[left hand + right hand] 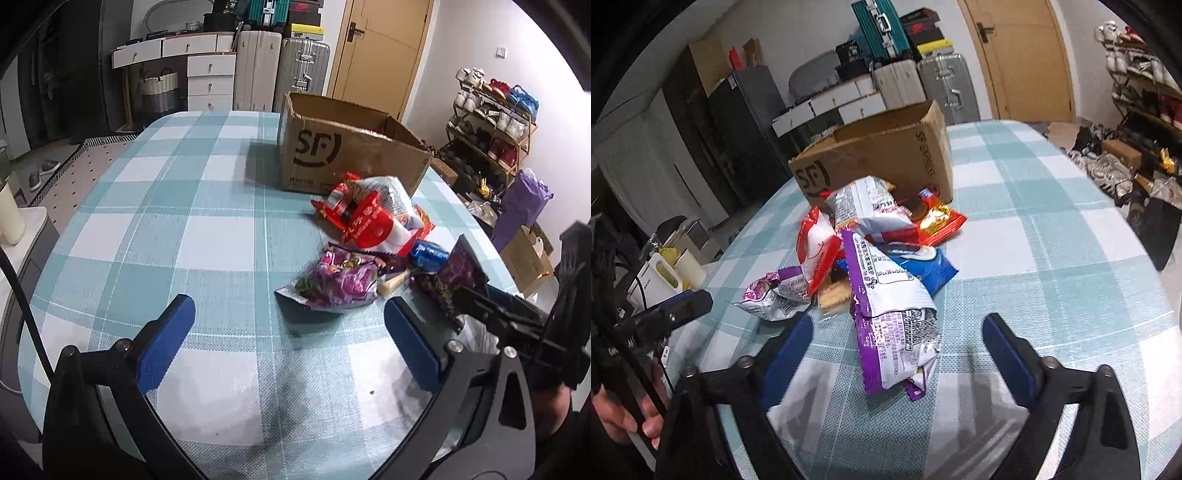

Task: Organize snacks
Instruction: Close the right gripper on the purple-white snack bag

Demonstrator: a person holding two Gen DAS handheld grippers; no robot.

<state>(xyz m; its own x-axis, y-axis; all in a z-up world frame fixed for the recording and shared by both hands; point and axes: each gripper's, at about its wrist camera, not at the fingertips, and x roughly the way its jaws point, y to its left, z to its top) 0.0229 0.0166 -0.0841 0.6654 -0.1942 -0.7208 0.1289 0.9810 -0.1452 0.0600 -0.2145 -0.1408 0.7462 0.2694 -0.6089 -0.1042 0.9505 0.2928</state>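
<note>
Purple bag [894,325] lies nearest on the table [1052,258], before the box [879,155], between the right gripper [897,347]'s wide, untouching pads, so closing squarely on its middle should lift it cleanly; left gripper [288,317] gapes empty.

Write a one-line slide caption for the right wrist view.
Open right gripper straddles a purple-and-white snack bag at the near edge of a snack pile, cardboard box behind on the checked tablecloth.
</note>
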